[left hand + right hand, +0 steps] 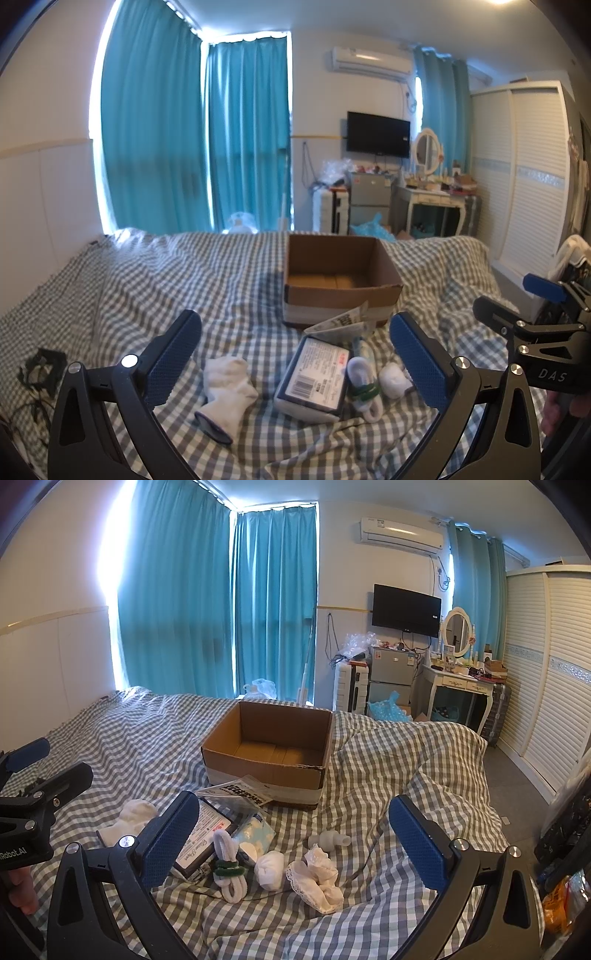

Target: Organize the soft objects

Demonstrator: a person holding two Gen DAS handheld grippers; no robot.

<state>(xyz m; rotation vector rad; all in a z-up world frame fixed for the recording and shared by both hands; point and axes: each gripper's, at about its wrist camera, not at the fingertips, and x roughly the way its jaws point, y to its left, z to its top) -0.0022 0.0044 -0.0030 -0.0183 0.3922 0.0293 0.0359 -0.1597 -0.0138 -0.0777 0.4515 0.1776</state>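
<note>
A: left wrist view; left gripper (295, 354) fingers spread, holding nothing; white sock (229, 393) on the bed (147, 280) just ahead, between the fingers toward the left one; long axis runs near-to-far.

B: box?

A: cardboard box (340, 295) beyond the pile, open, looks empty.

B: right wrist view?

A: right gripper (295, 834) fingers spread too, empty; lace-trimmed sock (317, 878) and rolled sock (271, 869) between them; my read: right is nearer those, left nearer the white sock.

Backlit teal curtains (221, 602), white wardrobe (546, 672), wall television (406, 610).
</note>
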